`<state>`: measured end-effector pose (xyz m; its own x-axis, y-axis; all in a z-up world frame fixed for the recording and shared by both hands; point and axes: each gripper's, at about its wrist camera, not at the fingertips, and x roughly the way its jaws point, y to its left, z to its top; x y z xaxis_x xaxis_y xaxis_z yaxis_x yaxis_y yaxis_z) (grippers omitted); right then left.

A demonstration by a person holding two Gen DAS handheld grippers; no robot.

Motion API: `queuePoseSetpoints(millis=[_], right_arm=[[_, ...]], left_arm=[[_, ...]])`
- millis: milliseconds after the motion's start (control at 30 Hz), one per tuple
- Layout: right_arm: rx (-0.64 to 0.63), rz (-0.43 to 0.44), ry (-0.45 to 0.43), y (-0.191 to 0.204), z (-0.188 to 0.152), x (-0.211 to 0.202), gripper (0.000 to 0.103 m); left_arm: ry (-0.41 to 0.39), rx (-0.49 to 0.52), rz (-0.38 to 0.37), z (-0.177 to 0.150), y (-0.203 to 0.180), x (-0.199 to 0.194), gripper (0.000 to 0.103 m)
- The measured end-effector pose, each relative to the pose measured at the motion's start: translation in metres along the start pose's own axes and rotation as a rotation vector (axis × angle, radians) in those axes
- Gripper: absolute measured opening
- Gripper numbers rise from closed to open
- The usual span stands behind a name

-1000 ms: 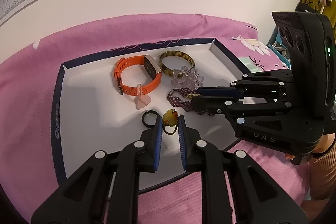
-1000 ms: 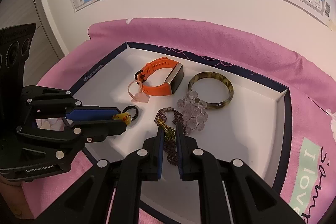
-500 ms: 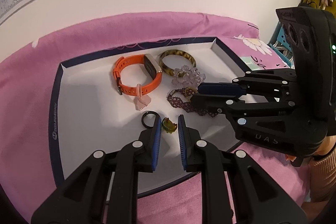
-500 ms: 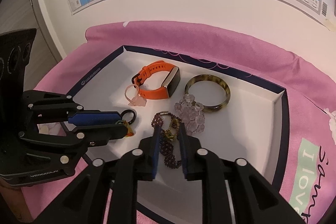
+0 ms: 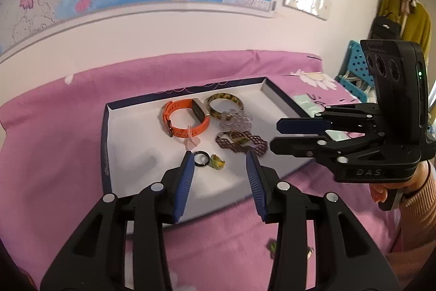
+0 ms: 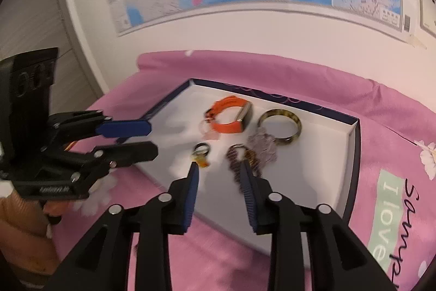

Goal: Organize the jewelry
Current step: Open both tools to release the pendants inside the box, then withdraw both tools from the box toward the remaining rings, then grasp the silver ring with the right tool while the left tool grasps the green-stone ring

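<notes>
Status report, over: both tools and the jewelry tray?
Left tool opening, empty. Right tool opening, empty. Yellow charm and purple bracelet lie in tray. Nothing in the way.

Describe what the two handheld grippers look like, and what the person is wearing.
Both the left gripper and the right gripper are matte black linkage frames with silver rivets and ribbed blue finger pads. White lettering and a green light mark the right gripper's body. A ribbed peach sleeve covers the wrist.

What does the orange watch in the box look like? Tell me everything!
The orange watch has a bright orange, rubbery-looking strap fastened into a loop, standing on its edge, with a dark rectangular face in a pale metal-looking frame. It sits near the back of the white tray. A pale pink charm rests against its front. No gripper touches it.
</notes>
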<state>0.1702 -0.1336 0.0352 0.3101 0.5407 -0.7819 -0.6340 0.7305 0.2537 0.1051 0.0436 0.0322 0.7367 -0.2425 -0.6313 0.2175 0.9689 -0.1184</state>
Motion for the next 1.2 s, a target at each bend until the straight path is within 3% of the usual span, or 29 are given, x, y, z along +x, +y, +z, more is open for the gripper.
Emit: queuePoseSetpoints(millis=[300,567,867,967,1000,1200], right_arm=[[-0.069,0.057,0.082,0.034,-0.048,-0.014,0.032],[-0.123,0.053,0.178,0.066,-0.089,-0.005,0.032],[-0.171,-0.007,0.164,0.081,-0.096,-0.007,0.03],[-0.193,-0.019,0.159,0.084,-0.096,-0.007,0.023],[-0.194,-0.021,0.157,0.083,-0.096,-0.007,0.015],[-0.171,-0.01,0.154,0.076,-0.094,-0.007,0.014]], left_arm=[[0.036,0.068,-0.044,-0.038,-0.016,-0.019,0.04],[0.092,0.039,-0.049,-0.064,-0.016,-0.014,0.04],[0.11,0.053,-0.06,-0.07,-0.025,-0.012,0.043],[0.115,0.063,-0.065,-0.071,-0.029,-0.011,0.043],[0.116,0.068,-0.066,-0.07,-0.03,-0.01,0.043],[0.129,0.098,-0.078,-0.071,-0.038,-0.007,0.043]])
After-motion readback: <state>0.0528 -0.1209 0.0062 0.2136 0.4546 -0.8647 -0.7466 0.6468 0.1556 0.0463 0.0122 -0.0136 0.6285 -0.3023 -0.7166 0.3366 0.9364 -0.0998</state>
